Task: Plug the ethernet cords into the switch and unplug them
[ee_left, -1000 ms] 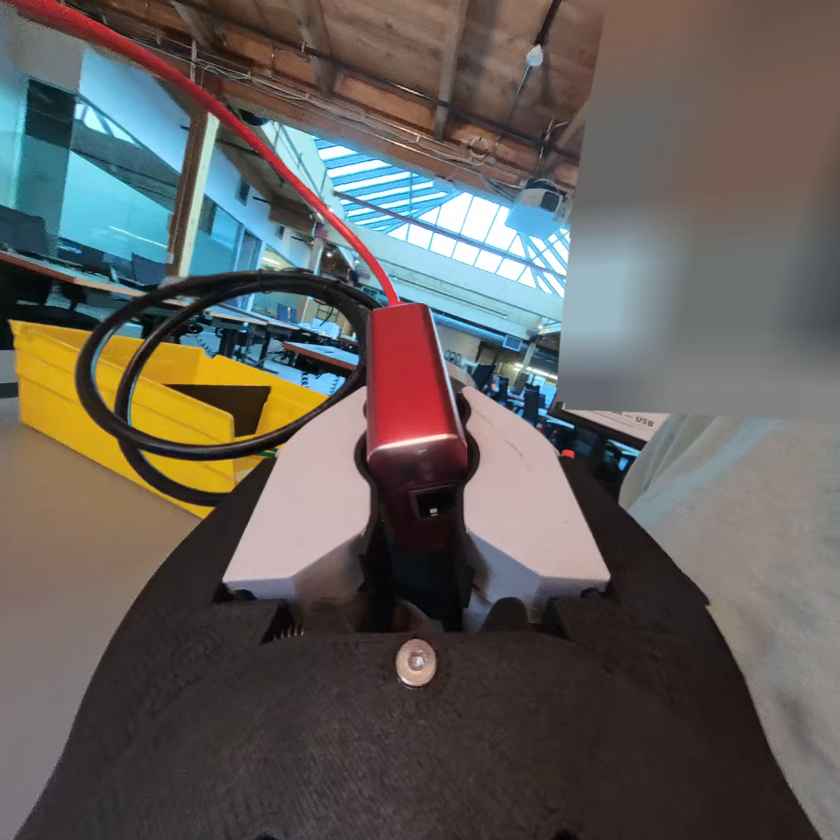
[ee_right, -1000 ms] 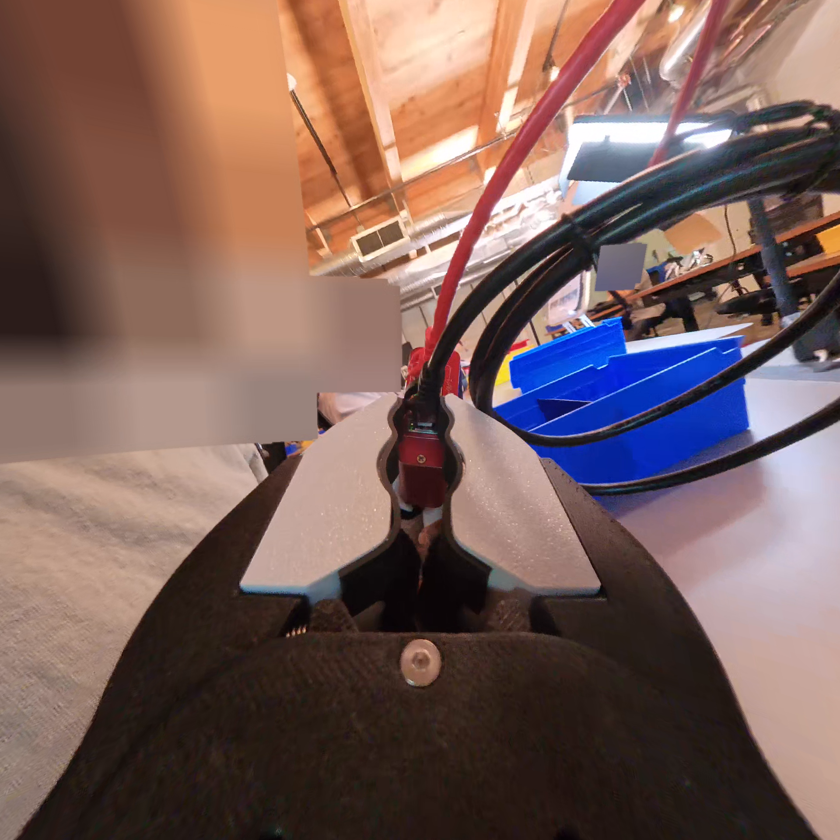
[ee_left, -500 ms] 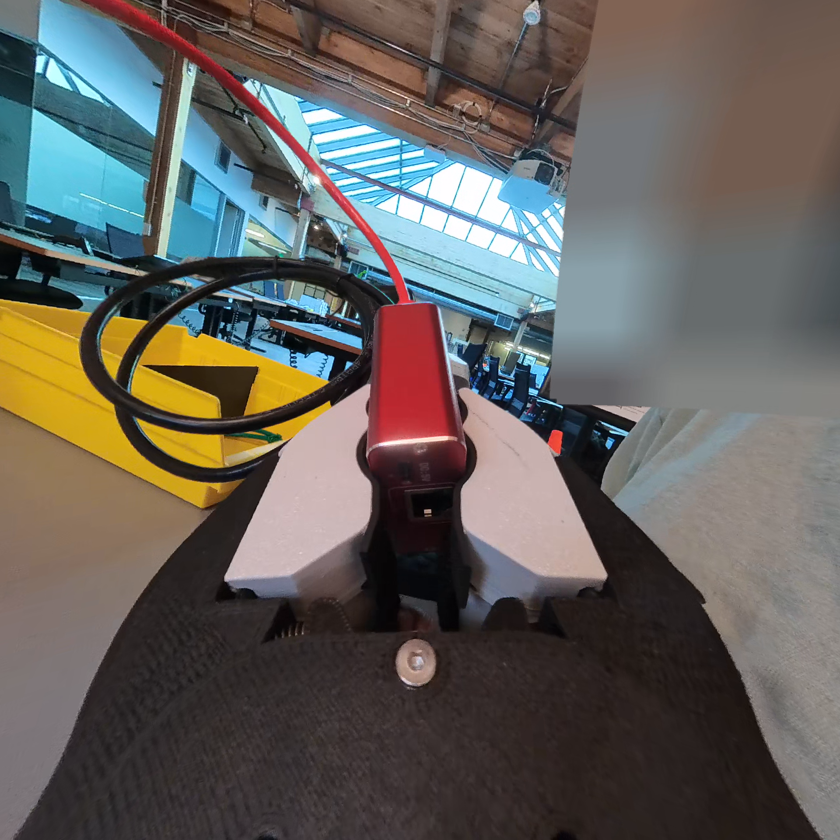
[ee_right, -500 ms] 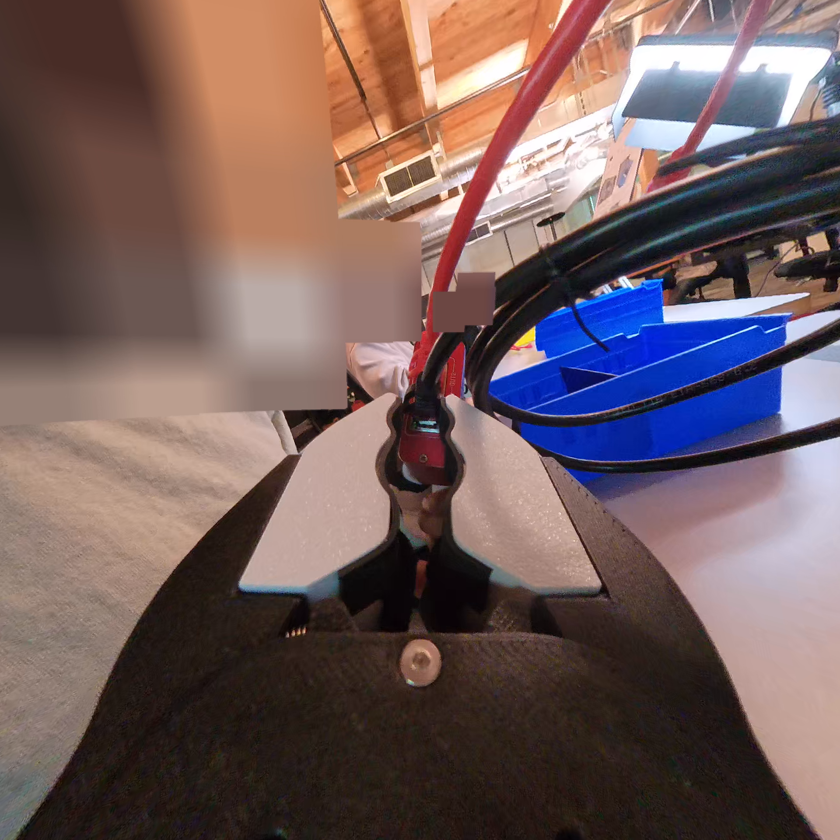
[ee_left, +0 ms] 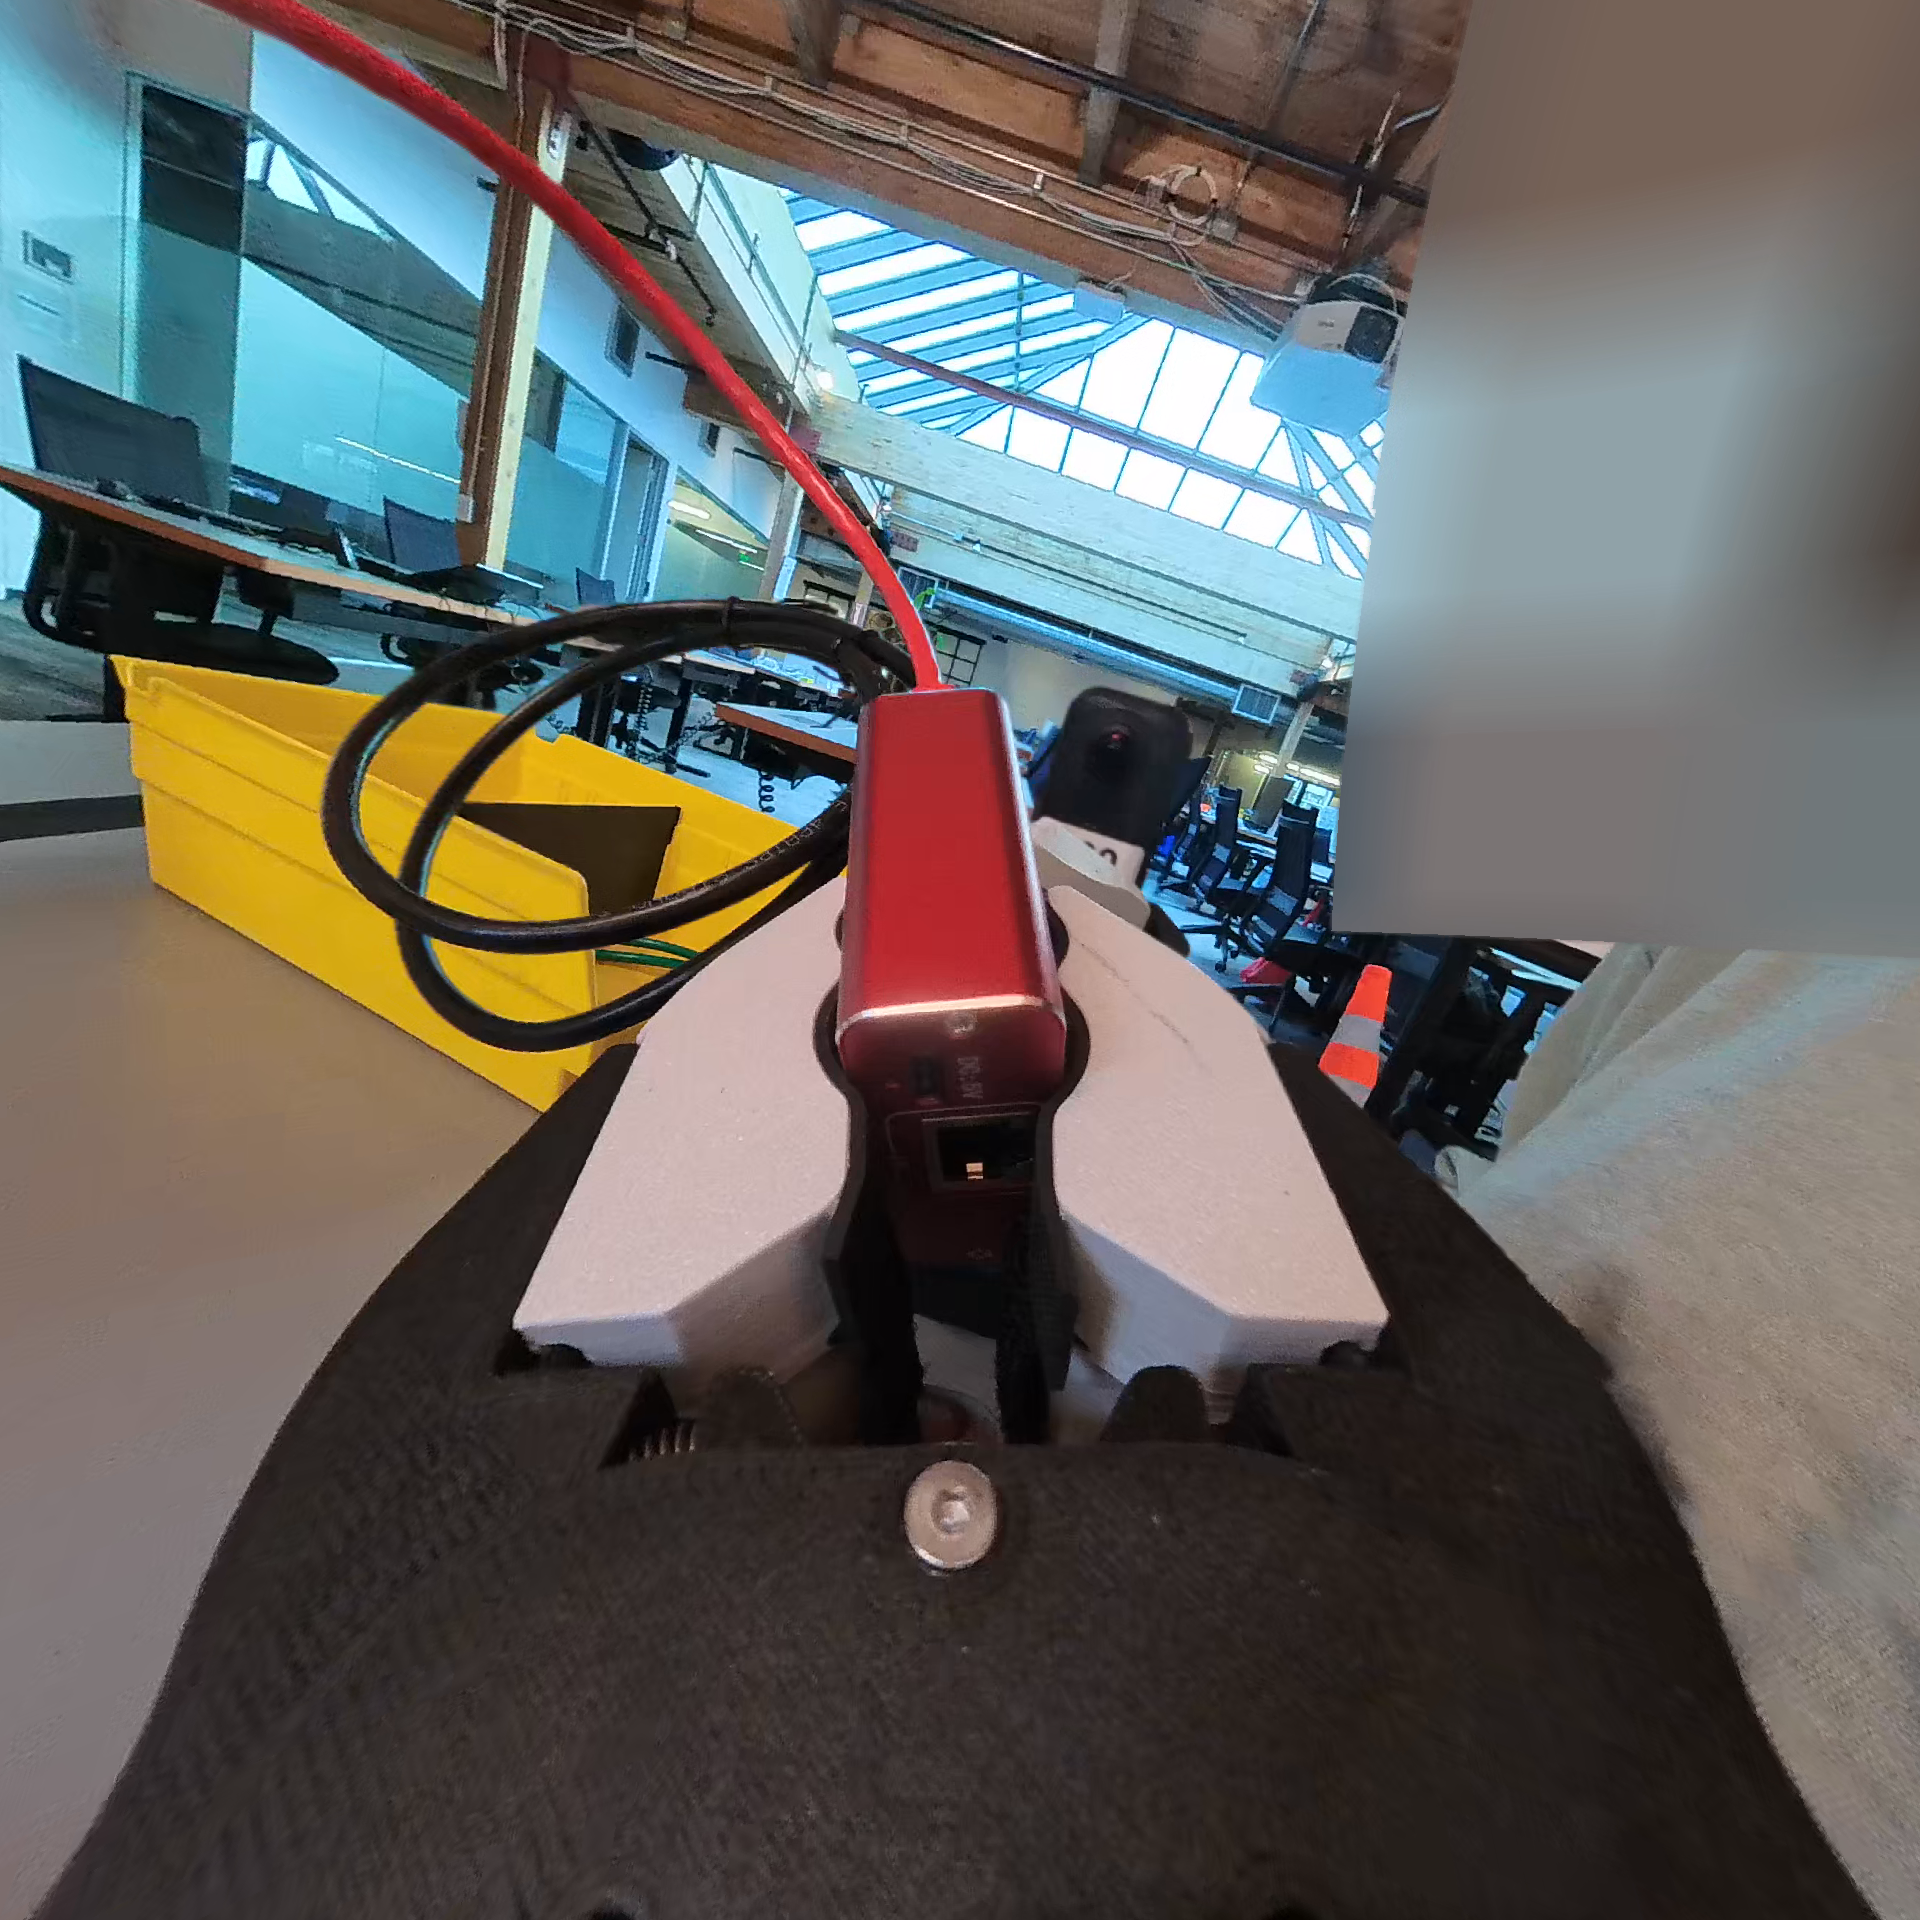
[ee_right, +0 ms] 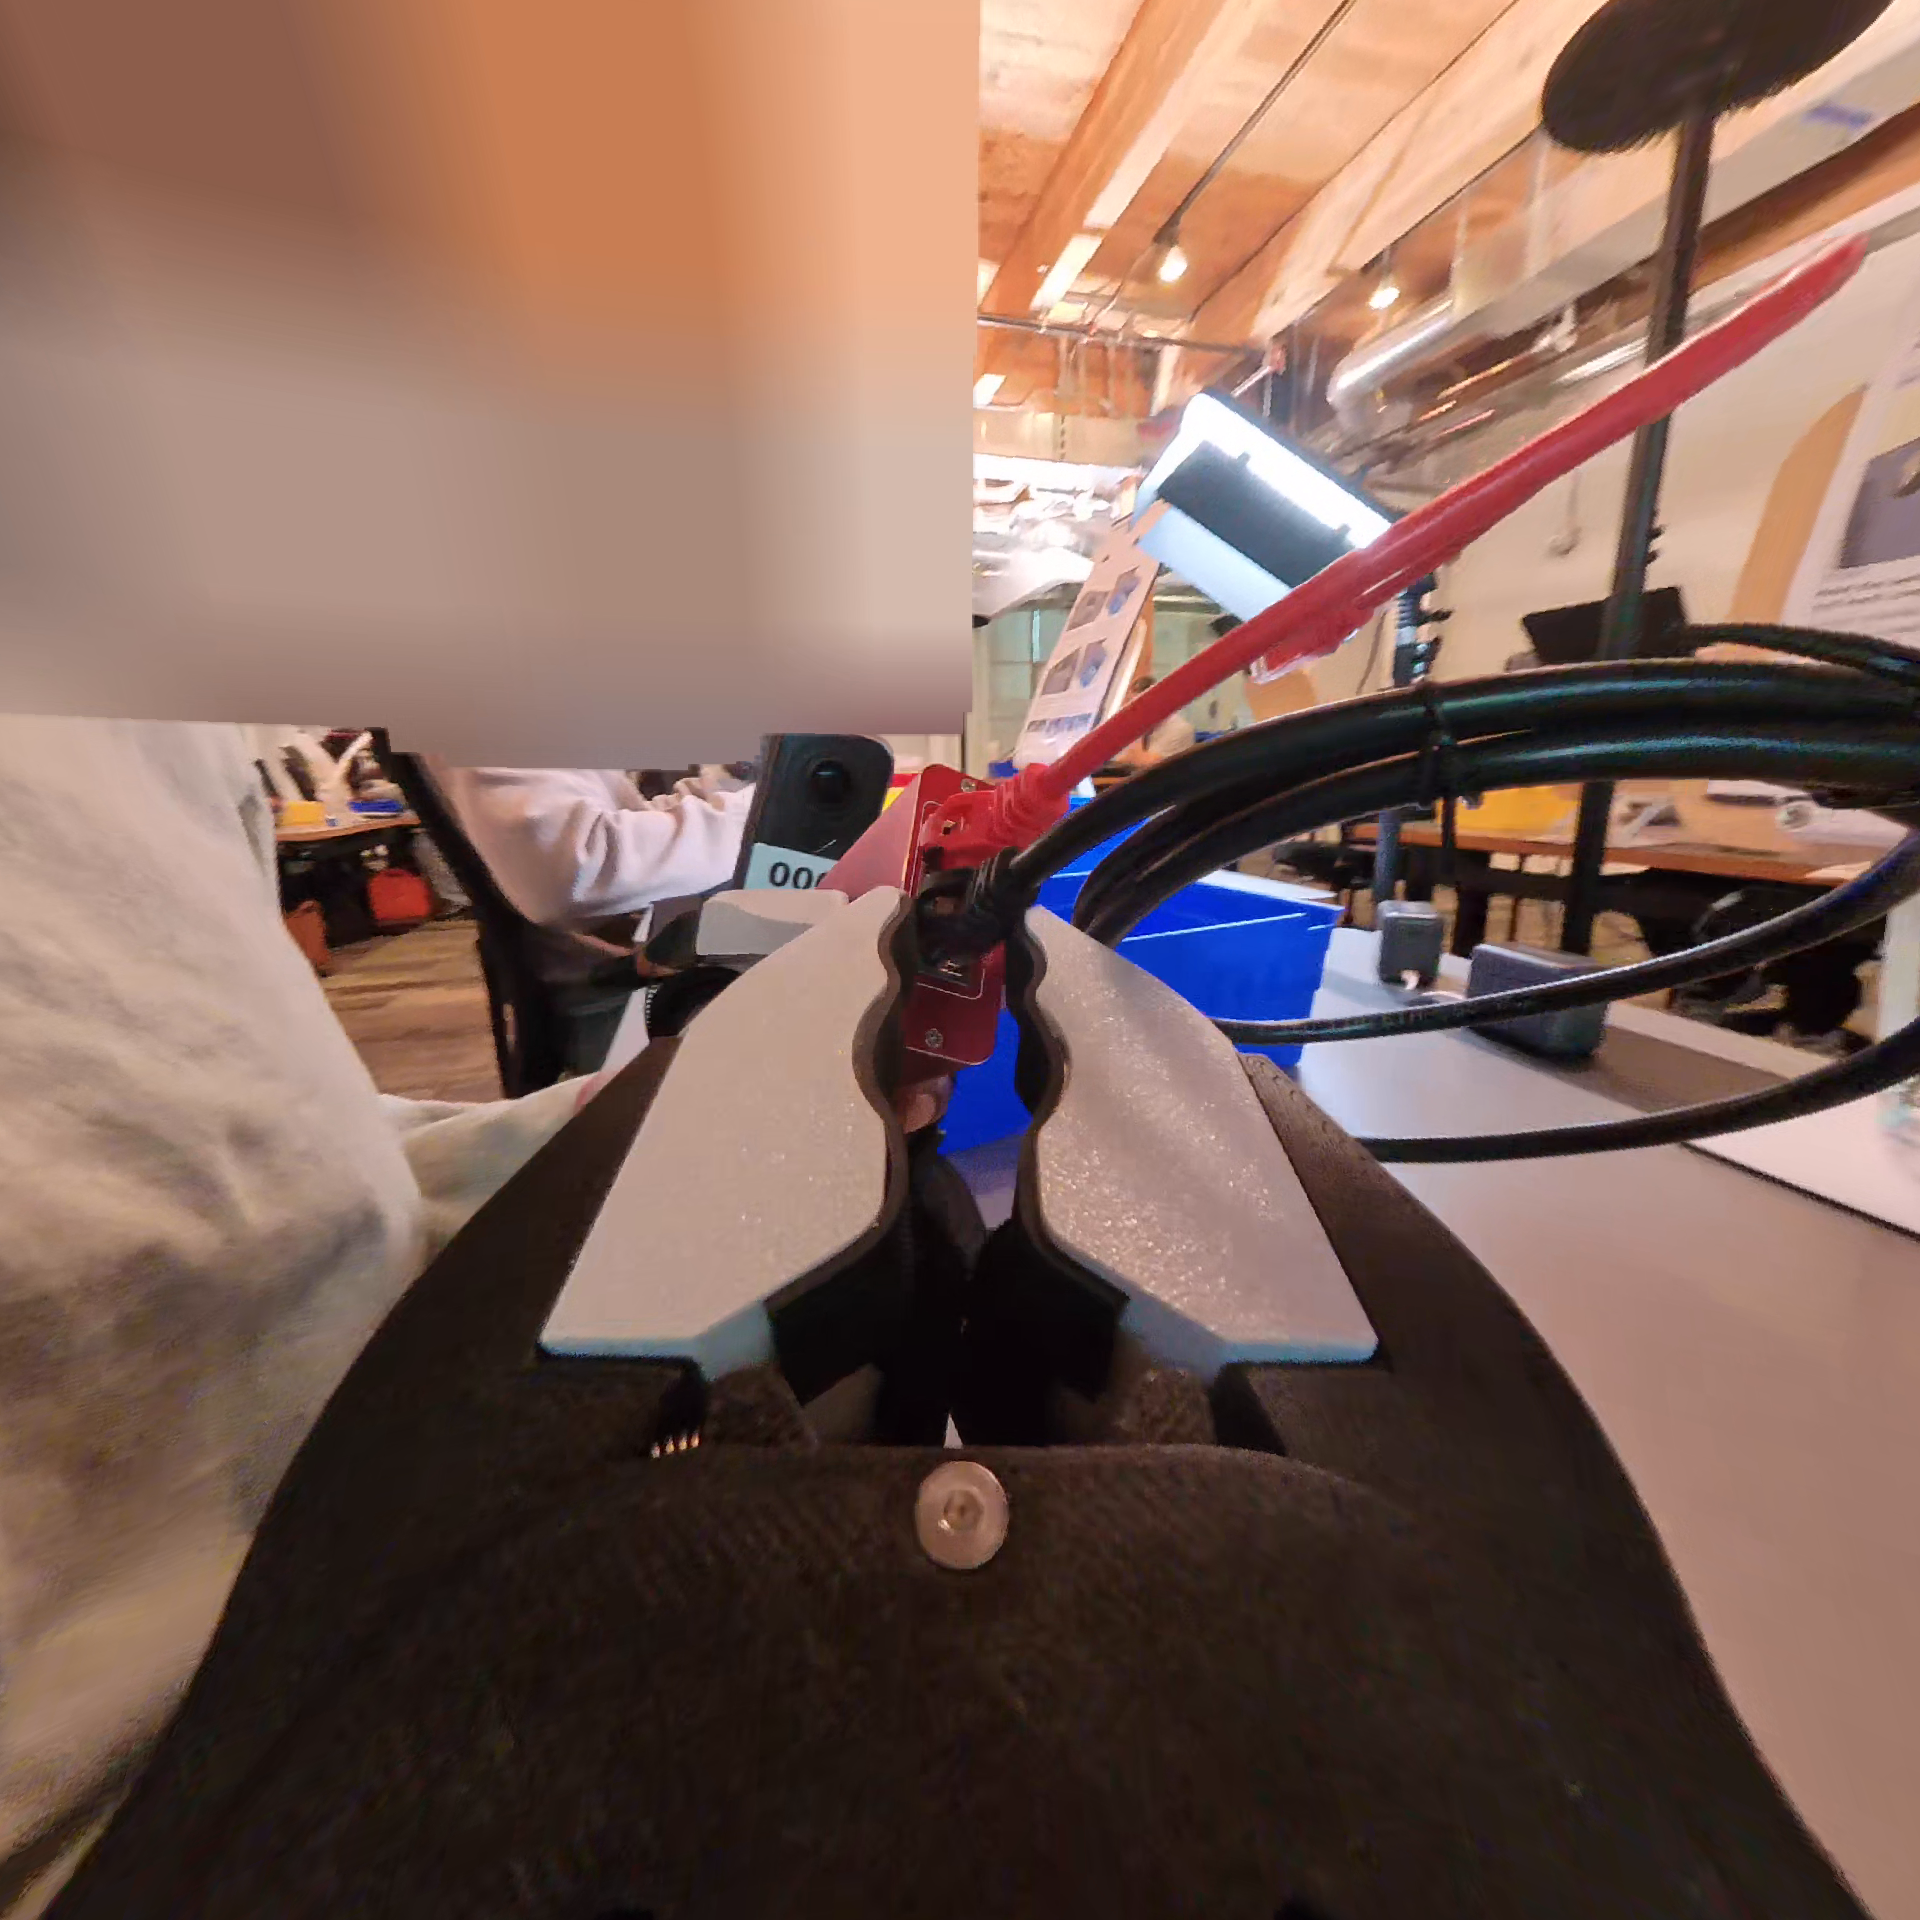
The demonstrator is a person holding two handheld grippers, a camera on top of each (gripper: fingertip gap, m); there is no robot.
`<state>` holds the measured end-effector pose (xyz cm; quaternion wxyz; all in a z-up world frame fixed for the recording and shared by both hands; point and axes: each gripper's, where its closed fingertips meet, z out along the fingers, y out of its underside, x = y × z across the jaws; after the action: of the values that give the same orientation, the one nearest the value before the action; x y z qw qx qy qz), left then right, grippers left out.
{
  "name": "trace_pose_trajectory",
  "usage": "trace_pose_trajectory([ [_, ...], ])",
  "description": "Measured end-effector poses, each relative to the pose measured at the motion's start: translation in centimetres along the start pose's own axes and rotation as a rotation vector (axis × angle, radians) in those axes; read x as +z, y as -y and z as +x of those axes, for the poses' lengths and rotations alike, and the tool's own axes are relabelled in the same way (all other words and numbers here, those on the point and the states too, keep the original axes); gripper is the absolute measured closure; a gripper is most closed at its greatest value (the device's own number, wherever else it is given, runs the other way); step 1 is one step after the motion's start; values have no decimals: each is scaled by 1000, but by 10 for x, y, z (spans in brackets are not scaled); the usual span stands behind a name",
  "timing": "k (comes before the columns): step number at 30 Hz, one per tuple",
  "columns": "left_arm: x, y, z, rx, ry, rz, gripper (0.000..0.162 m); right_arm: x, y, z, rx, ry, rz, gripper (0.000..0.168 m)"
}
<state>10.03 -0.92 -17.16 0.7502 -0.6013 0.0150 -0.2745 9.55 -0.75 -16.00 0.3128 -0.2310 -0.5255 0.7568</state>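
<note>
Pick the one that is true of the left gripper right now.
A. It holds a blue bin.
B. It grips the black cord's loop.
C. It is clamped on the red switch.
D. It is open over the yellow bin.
C: the left gripper has its white fingers closed against both sides of the red switch, whose empty port faces the camera.

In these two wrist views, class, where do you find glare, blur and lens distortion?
Left wrist view: the skylight is blown out bright, the red switch has a glint along its near edge, and the posts bow from the wide lens. Right wrist view: the light panel glares, the red ethernet cord is motion-smeared, and the grey sleeve is soft.
</note>
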Motion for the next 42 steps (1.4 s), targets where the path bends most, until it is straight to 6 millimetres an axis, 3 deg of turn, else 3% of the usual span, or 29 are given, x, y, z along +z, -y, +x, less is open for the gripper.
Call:
trace_pose_trajectory([
  [4,-2,6,0,-20,-10,41,132,5,4,2,-32,-77,45,152],
  [12,-11,22,2,-202,-132,158,132,18,18,1,175,-52,194,155],
  [14,-30,42,-6,-295,-160,302,133,-13,55,18,347,-17,477,155],
  [15,-38,49,-12,-310,-144,355,134,-27,65,25,401,6,528,156],
  [18,-36,47,-14,-217,-82,317,133,-37,53,32,265,-91,245,155],
  [25,-31,43,-9,-198,-92,291,133,-101,68,67,58,-350,-173,155],
  [29,-27,39,-7,-214,-104,262,132,-145,33,106,93,-613,-488,155],
  [32,-23,32,-7,-180,-87,217,133,-172,6,124,5,-770,-785,154],
  [37,-22,30,-8,-187,-80,201,133,-204,-10,137,-333,-770,-1346,154],
  [42,-21,29,-7,-190,-89,193,132,-227,-9,148,-494,-758,-1641,146],
])
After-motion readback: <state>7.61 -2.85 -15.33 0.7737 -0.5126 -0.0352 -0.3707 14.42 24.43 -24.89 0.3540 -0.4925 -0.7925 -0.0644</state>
